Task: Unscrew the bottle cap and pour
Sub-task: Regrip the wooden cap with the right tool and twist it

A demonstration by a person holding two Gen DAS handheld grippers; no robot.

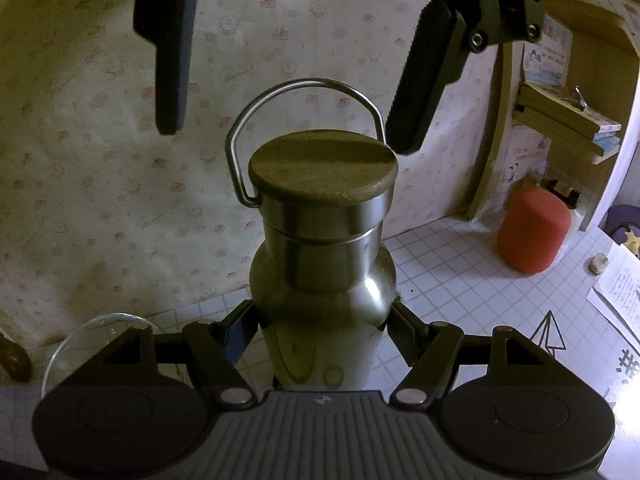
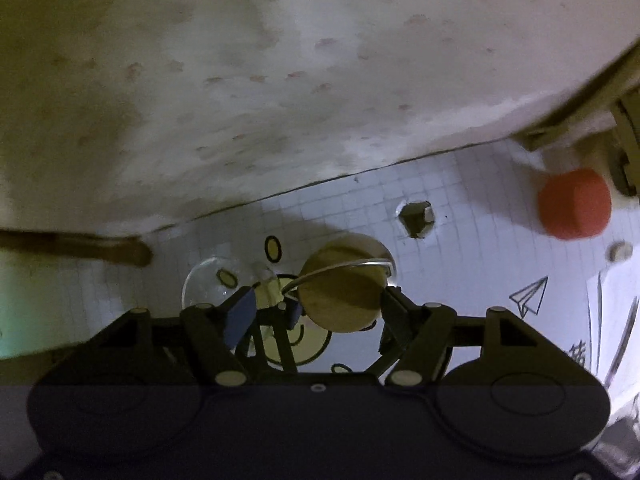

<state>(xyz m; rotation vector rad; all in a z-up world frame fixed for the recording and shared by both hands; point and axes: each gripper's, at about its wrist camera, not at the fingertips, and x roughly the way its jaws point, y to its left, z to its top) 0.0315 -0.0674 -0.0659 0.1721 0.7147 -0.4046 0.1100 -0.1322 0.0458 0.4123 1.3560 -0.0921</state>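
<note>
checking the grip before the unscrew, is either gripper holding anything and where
The left gripper clamps the steel bottle on its body just below the shoulder. The right gripper is open above the wooden cap, holding nothing.

No text can be made out: the cursive script on the wallpaper (image 1: 236,73), the print on the book covers (image 1: 568,114) and the characters on the table mat (image 1: 628,364) are all too blurred.
</note>
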